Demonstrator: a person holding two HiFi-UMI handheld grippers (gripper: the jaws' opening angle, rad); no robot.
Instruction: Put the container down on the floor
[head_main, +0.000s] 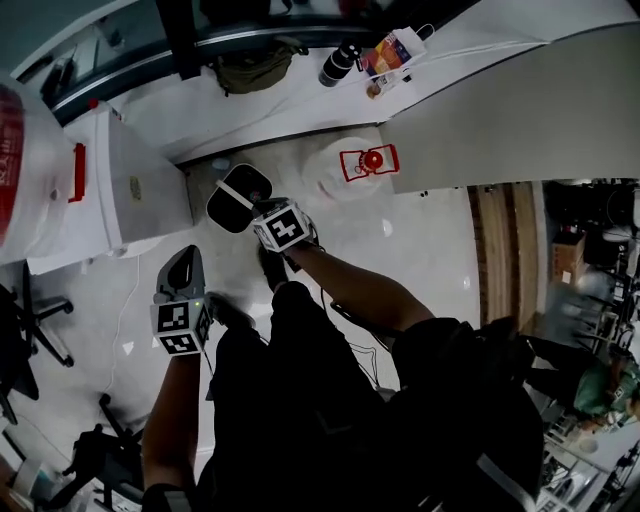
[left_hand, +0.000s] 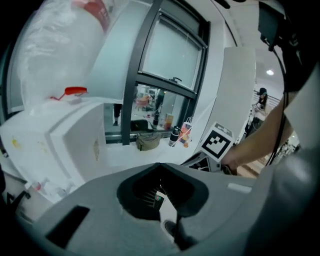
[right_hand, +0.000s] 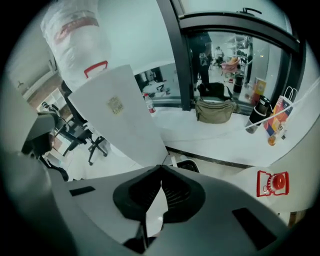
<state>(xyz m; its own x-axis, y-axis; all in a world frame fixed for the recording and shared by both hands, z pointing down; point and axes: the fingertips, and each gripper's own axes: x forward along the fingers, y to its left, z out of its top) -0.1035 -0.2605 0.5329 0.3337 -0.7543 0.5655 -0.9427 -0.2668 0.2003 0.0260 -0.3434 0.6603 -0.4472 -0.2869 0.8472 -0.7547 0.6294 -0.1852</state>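
Location: an office corner with a pale glossy tiled floor (head_main: 420, 240), a window ledge along the far side and a white pillar to the right.

Right gripper (right_hand: 160, 168): jaws are closed tip to tip, with nothing between them. Its own view shows only the floor and ledge beyond the tips. It is carried above the floor, pointing steeply down.

Left gripper (left_hand: 159, 165): jaws likewise meet at the tips and are empty. It is held lower in the head view, beside the person's dark-clothed legs, and points less steeply.

Task item: the container (head_main: 355, 168), a translucent white jug with a red handle and cap, rests on the floor just beside the base of the pillar. It appears upright, cap uppermost. It is well apart from both grippers, and neither touches it.

Surroundings: a white water dispenser (head_main: 130, 190) stands to the left with a large bottle (head_main: 25, 170) on top. A bag (head_main: 255, 68) and a flask (head_main: 340, 62) lie on the ledge.

Assessment: the set-down looks complete, and the step in hand is the retreat after release. The next move calls only for keeping both grippers clear of the jug. A check that it sits stable is advisable.
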